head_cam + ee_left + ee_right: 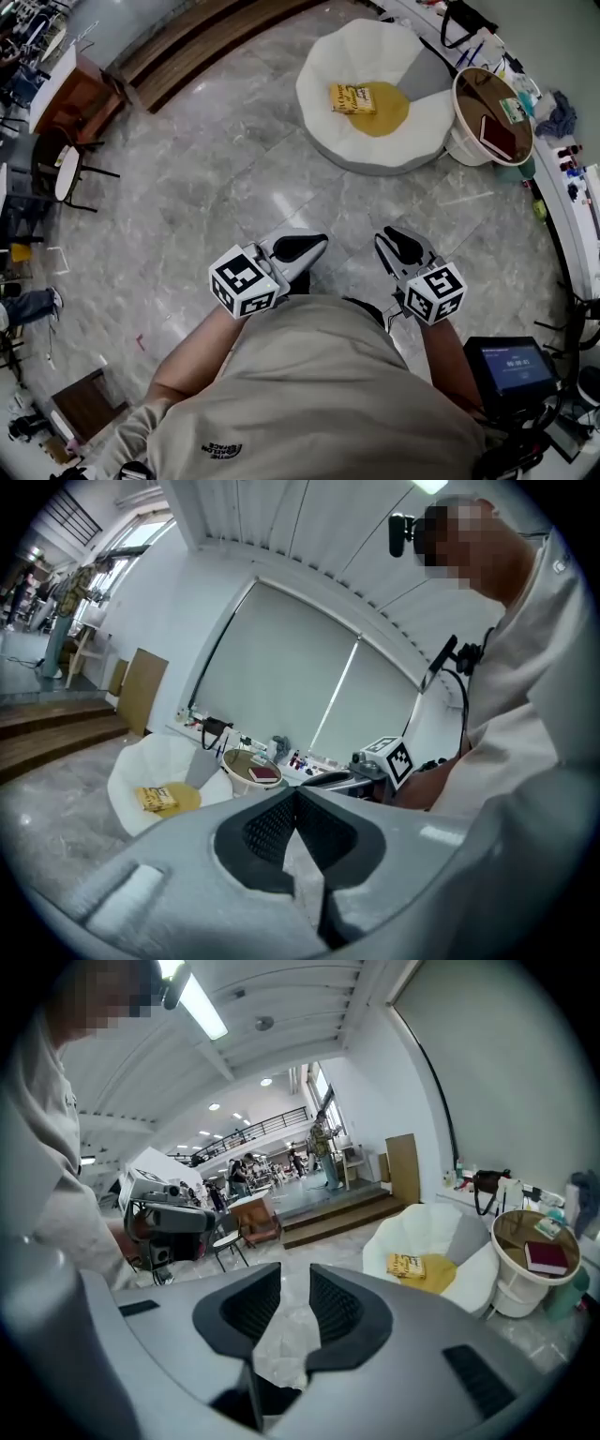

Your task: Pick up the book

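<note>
- the left gripper point(295, 797) has its jaws together at the tips, with nothing between them. the right gripper point(295, 1283) has its jaws a little apart, and only floor shows through the gap.
- both are held close in front of the person's body, side by side, marker cubes nearest the torso. the jaws point ahead and slightly down over the grey marble floor point(234, 178), with the forearms tucked in at the waist.
- the task's thing, as i read it, is the yellow book point(352, 97). it lies flat on the yellow cushion point(392, 114) in the white petal chair point(323, 66), ahead and well apart from both grippers.
- a dark red book point(497, 137) lies on the round side table point(473, 94) just beside the chair. the task does not say which book is meant.
- the step in hand looks like the approach. to do it well, come up square to the chair and spread the right jaws wider before reaching.
- come in low at the book's near edge so one jaw slides under the cover. the cushion will likely give, so press lightly and clamp near the spine so the pages don't fan.
</note>
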The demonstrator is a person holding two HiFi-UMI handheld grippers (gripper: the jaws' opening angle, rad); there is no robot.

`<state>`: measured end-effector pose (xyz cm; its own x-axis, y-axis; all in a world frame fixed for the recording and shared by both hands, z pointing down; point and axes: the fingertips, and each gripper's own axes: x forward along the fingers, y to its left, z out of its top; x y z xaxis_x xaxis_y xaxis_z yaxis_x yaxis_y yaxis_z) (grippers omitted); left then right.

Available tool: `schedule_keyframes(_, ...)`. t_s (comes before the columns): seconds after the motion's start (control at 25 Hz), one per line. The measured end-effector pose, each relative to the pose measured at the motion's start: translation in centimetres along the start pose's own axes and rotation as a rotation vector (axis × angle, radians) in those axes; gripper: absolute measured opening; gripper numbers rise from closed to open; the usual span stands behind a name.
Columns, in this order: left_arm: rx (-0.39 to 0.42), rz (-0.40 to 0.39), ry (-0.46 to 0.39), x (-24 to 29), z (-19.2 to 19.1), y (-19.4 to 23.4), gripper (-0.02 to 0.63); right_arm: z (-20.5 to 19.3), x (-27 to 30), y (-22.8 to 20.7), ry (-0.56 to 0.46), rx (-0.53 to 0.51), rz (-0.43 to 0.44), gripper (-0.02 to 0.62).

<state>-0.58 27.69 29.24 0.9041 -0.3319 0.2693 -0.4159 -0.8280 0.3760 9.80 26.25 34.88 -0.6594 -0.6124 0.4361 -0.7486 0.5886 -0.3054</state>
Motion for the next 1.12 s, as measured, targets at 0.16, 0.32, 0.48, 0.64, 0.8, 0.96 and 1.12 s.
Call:
schedule_keyframes(0.16, 0.036, -0.061, 0.053, -1.4, 1.8, 6.4, 0.008, 2.6, 6.2, -2.6, -0.036, 0.142, -0.027, 0.104)
schedule_keyframes(0.32, 0.027, -0.078, 0.099, -2.3, 3.0, 12.3, 0.006, 3.7, 12.9, -5.8, -0.047, 0.291, -0.042, 0.106)
schedule_keyframes(0.48, 0.039, -0.062, 0.126, -1.3, 4.3, 16.4, 0.006, 4.0, 18.3, -9.7, -0.043, 0.409, -0.026, 0.106)
schedule_keyframes(0.64, 0.015, -0.051, 0.158, 2.5, 5.4, 21.8, 0.006, 3.5, 24.4, -17.3, -0.083, 0.607, -0.014, 0.114)
schedule_keyframes(0.8, 0.015, -0.039, 0.192, 4.1, 6.7, 23.7, 0.006, 2.4, 27.9, -21.7, -0.106, 0.721, -0.030, 0.124)
schedule_keyframes(0.96, -0.015, -0.012, 0.233, 11.5, 8.2, 30.8, 0.006, 1.0, 34.6, -31.2, -0.122, 0.885, -0.016, 0.127)
schedule_keyframes(1.12, -0.035, -0.012, 0.233, 17.6, 9.5, 36.1, 0.006, -1.7, 40.5, -38.3, -0.144, 1.028, -0.036, 0.144)
